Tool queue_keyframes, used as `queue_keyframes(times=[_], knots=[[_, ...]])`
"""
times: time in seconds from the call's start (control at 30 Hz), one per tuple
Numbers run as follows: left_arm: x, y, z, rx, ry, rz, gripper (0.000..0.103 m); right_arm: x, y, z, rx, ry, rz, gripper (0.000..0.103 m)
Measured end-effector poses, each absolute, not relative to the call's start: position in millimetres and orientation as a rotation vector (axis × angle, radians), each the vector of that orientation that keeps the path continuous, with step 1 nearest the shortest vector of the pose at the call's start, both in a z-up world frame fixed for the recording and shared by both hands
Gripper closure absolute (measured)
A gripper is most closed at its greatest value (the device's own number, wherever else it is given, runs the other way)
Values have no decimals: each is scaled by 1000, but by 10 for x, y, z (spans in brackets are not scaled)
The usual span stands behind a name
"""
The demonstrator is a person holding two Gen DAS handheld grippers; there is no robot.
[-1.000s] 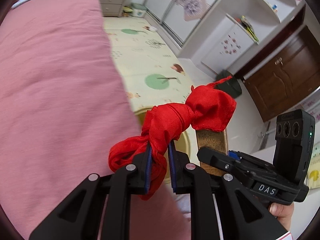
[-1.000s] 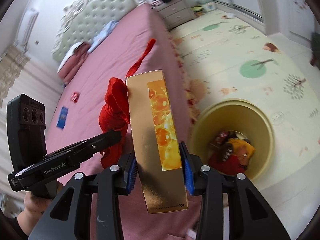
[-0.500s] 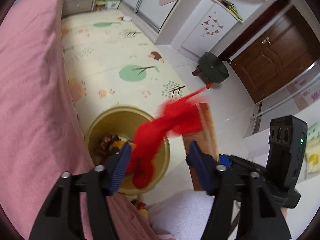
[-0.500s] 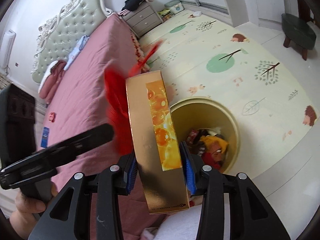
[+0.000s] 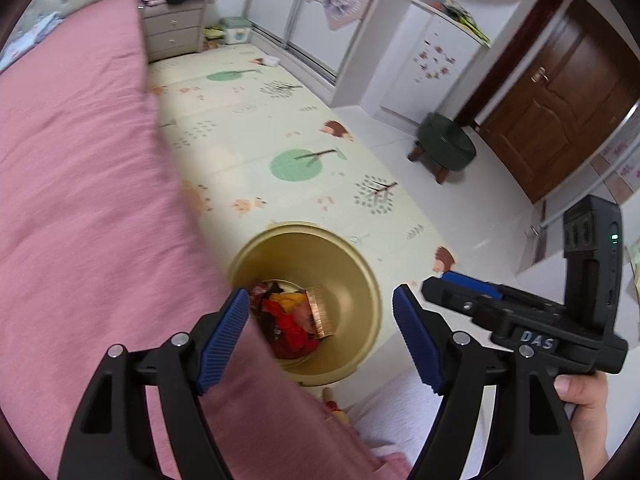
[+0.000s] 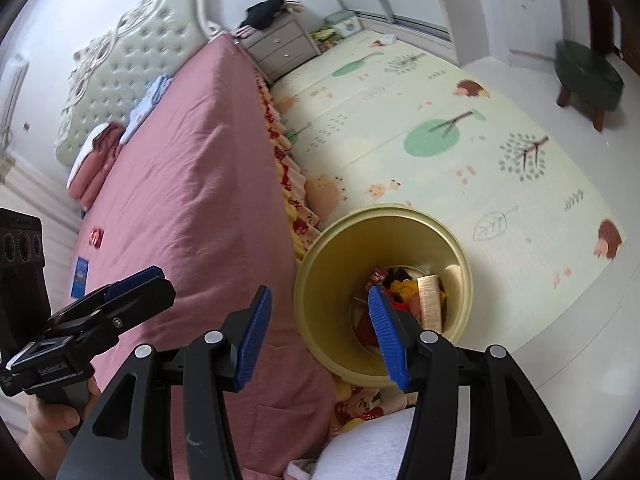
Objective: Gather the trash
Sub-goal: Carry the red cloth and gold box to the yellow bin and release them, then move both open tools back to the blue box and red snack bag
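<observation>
A yellow bin stands on the floor beside the pink bed. Inside lie red cloth, a gold box on end, and other scraps. My left gripper hovers above the bin, its jaws opening wide with nothing between them. My right gripper hangs over the bin's near rim, jaws also opening and empty. Each gripper shows in the other's view: the right one at the right, the left one at the left. On the bed lie a small red wrapper and a blue packet.
The pink bed fills the left. A patterned play mat covers the floor beyond the bin. A green stool stands near a brown door. A grey nightstand sits by the headboard, pillows at the bed's head.
The left gripper opened and the red cloth dropped into the bin. The right gripper opened and the gold box fell into the bin. Both views swung over the bin.
</observation>
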State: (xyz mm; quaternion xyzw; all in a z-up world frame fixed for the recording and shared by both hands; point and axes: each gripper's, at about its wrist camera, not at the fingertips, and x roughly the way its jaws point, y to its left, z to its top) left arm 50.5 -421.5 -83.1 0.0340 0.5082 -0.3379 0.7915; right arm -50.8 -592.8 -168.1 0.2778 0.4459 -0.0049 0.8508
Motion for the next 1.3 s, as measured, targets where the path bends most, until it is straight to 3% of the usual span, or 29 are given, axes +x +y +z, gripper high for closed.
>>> queue_keyframes(times=[0.47, 1.07, 1.3], knots=[[493, -2922, -628, 83, 978, -478, 26, -113, -4676, -1366, 383, 965, 207, 52], [707, -800, -316, -43, 867, -44, 19, 556, -2663, -1124, 99, 946, 457, 43], [896, -240, -362, -74, 869, 44, 18, 798, -2127, -1107, 49, 918, 485, 31]])
